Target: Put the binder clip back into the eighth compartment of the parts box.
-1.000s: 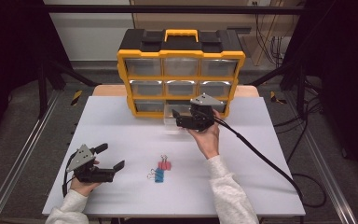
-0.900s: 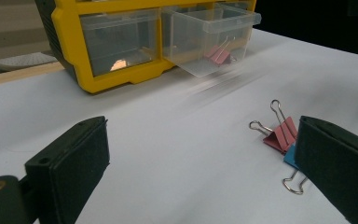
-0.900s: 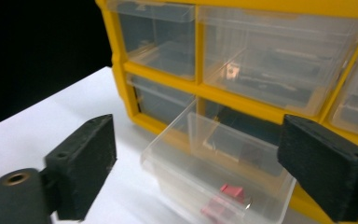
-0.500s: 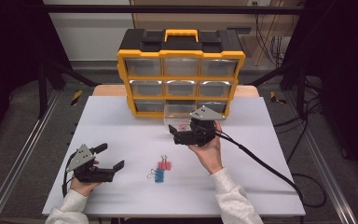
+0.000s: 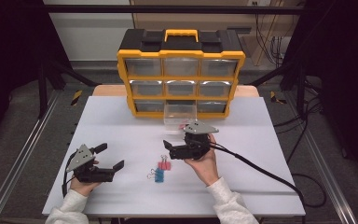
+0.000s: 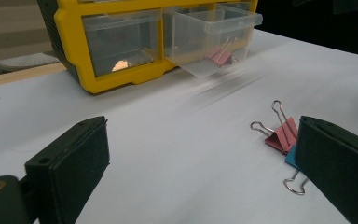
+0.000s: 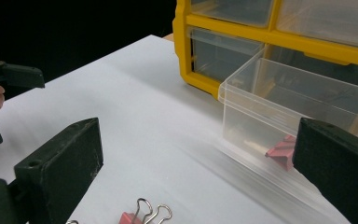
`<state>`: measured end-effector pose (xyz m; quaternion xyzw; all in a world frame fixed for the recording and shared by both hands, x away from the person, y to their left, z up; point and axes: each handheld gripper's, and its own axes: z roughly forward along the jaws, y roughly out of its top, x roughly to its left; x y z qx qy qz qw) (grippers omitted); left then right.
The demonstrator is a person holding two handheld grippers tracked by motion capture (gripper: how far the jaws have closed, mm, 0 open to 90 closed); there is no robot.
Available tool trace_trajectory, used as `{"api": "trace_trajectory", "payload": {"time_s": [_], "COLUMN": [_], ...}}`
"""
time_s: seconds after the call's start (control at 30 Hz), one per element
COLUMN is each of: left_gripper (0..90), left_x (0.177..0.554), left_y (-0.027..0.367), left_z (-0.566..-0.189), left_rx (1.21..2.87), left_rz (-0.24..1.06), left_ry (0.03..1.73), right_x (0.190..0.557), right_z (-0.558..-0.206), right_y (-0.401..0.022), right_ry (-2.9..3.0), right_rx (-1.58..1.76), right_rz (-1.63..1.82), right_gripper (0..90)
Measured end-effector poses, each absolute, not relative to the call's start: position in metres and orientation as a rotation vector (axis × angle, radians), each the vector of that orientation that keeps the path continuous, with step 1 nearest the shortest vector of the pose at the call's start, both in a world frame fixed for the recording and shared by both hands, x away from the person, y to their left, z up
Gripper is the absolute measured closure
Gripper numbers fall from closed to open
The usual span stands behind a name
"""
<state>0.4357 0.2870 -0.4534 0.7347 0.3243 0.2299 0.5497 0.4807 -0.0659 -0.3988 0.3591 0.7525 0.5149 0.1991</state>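
The white table (image 5: 121,116) carries a yellow drawer cabinet (image 5: 181,74) beyond both tongs. Its clear drawer (image 5: 180,114), pulled out, sits just behind the right tongs (image 5: 168,150), whose jaws have just been opening and stand wide, empty. Left tongs (image 5: 112,158) wide, empty. Pink clip (image 5: 164,164) and blue clip (image 5: 158,175) lie between them.

**Yellow, pink and blue on a white desk**

A yellow organizer (image 5: 181,70) with black top and clear drawers stands on the white desk (image 5: 121,116). A pink clip (image 6: 282,135) and a blue clip (image 5: 159,175) with silver wire handles lie before it; another pink clip (image 7: 282,149) sits in the open clear drawer (image 5: 180,114). Black tongs (image 5: 168,148) carry a grey plate.
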Motion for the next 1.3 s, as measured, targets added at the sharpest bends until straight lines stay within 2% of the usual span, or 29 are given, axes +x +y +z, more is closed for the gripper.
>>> {"api": "trace_trajectory", "payload": {"time_s": [0.37,0.73,1.07,1.1,1.3], "left_gripper": [2.7,2.7,2.7,2.7,2.7], "left_x": [0.436,0.436,0.436,0.436,0.436], "left_y": [0.286,0.286,0.286,0.286,0.286], "left_z": [-0.454,-0.454,-0.454,-0.454,-0.454], "left_rx": [1.746,1.748,1.75,1.751,1.75], "left_rz": [0.542,0.542,0.542,0.542,0.541], "left_ry": [0.766,0.763,0.764,0.764,0.765], "right_x": [0.48,0.487,0.489,0.489,0.49], "right_z": [-0.422,-0.447,-0.462,-0.463,-0.465], "right_y": [-0.052,-0.042,-0.036,-0.036,-0.035], "right_ry": [2.195,2.295,2.374,2.393,2.427], "right_rx": [1.018,1.059,1.07,1.069,1.08], "right_rz": [1.392,1.328,1.295,1.29,1.298], "right_gripper": [4.7,12.6,30.0,36.5,46.7]}}
